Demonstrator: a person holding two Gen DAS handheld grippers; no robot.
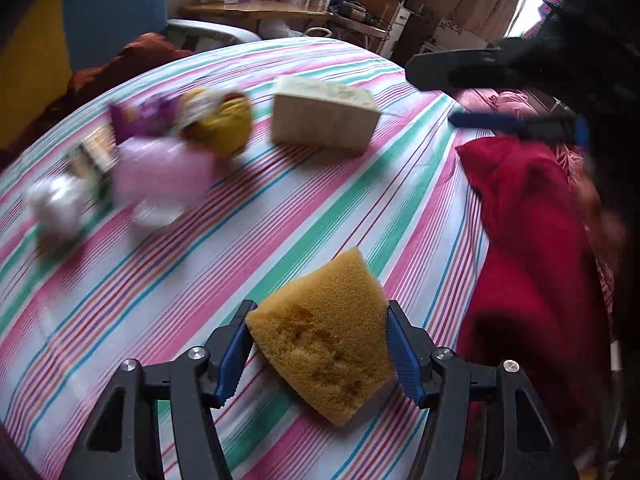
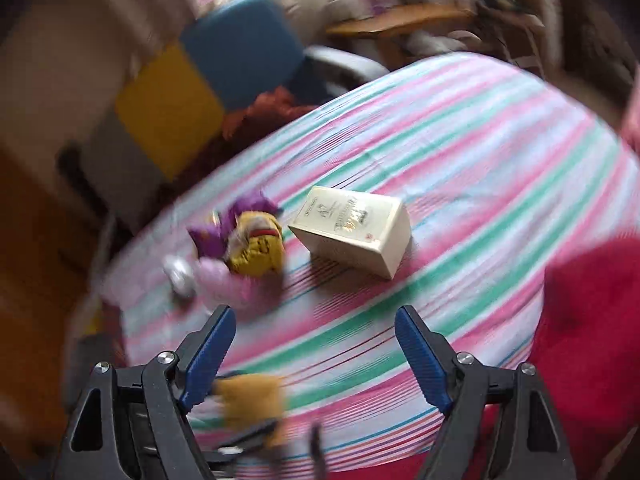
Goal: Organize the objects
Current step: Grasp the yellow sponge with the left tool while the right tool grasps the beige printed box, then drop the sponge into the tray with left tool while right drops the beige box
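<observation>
Left gripper (image 1: 318,344) jaws clamp the yellow sponge (image 1: 324,332) over the striped bed (image 1: 360,208); right gripper (image 2: 316,356) jaws open, empty.

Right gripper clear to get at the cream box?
Probably yes. The right gripper has open, empty jaws, and only bare striped cloth lies between them and the box.
</observation>
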